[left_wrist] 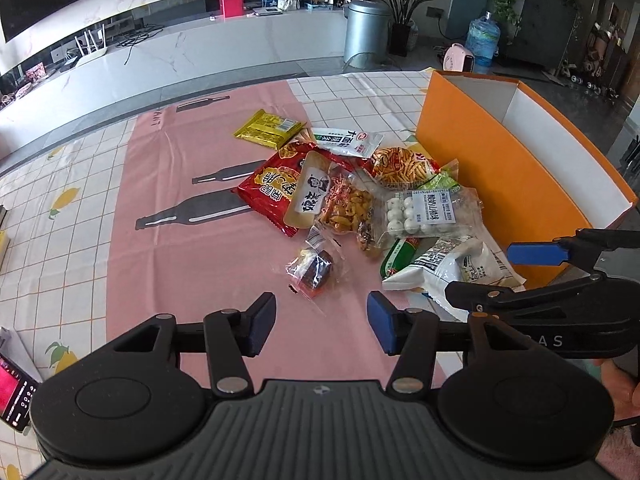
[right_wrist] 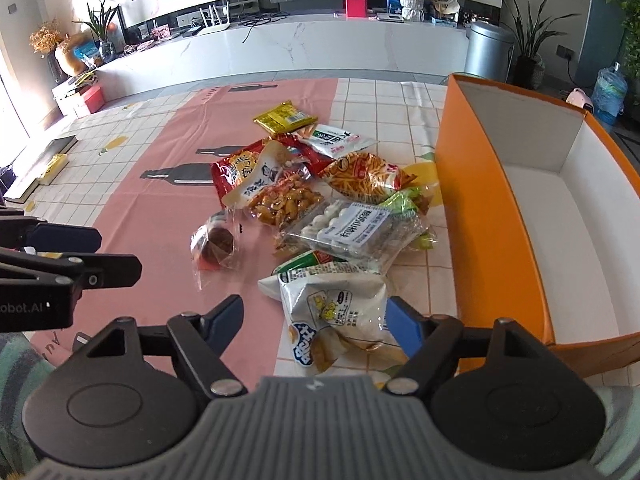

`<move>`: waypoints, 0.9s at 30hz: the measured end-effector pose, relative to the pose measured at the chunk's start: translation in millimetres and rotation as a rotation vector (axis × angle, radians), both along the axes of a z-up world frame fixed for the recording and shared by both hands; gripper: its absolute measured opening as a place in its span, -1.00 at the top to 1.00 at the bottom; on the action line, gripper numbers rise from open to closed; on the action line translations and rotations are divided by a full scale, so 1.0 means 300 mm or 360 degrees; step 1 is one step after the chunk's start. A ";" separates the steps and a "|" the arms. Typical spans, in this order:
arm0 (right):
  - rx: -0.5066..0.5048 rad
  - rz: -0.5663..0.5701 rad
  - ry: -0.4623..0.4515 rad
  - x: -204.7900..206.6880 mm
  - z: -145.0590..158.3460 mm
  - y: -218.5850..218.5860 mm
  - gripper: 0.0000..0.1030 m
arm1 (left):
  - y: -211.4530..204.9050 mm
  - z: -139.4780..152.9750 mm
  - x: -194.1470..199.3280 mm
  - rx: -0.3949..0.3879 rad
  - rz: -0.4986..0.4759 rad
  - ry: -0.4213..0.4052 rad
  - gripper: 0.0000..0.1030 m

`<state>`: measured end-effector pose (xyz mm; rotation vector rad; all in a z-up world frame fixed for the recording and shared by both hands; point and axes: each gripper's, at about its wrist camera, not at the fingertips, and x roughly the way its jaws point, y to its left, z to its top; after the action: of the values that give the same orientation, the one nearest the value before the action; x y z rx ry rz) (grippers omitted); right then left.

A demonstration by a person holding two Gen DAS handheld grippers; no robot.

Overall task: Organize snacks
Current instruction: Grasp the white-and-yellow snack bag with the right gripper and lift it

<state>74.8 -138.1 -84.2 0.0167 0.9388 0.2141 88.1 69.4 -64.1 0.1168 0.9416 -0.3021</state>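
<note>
Blue pads spread on both tools, nothing pinched. Left gripper (left_wrist: pixel 322 326) hangs over bare pink cloth (left_wrist: pixel 168 184), just short of the small clear-wrapped dark sweet (left_wrist: pixel 314 266). Right gripper (right_wrist: pixel 314 320) straddles the white crisp bag (right_wrist: pixel 340 312): right pad looks at or just beside the bag's edge, left pad well apart, so no grip yet. Farther out, rest of the snack pile (right_wrist: pixel 320 200) heaped loose on the tablecloth: tray of white balls, peanut pack, red bag, stick-snack bag, white pouch, yellow packet at the far end. Orange box (right_wrist: pixel 492 208) open beside the pile on the right, white interior apparently bare, though its near part sits hidden. Judged step: approach for first 2 picks, sorting not yet started. Next: lower and centre right jaws on the bag, close on a flat fold, not the puffed middle; left needs a little more reach to bracket the sweet, then carry both to the box.
</note>
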 end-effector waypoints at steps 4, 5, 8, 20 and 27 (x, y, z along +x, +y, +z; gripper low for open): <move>-0.0004 0.0003 0.0014 0.031 -0.031 -0.003 -0.48 | -0.015 -0.038 0.051 0.0027 -0.0051 0.0013 -0.22; -0.0003 0.0003 0.0020 0.041 -0.038 -0.003 -0.51 | -0.019 -0.047 0.064 0.0035 -0.0066 0.0015 -0.23; -0.0012 0.0001 0.0034 0.069 -0.056 -0.001 -0.60 | -0.028 -0.077 0.102 0.0058 -0.0101 0.0019 -0.31; 0.0025 0.0010 0.0086 0.117 -0.114 -0.027 -0.33 | -0.064 -0.215 0.219 0.0107 -0.0237 0.0054 -0.37; 0.0032 0.0024 0.0095 0.110 -0.120 -0.028 -0.21 | -0.070 -0.231 0.226 0.0075 -0.0209 0.0019 -0.33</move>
<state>107.7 -146.4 -120.2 0.0347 0.9968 0.2380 156.0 48.4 -133.3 0.2209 0.9549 -0.4019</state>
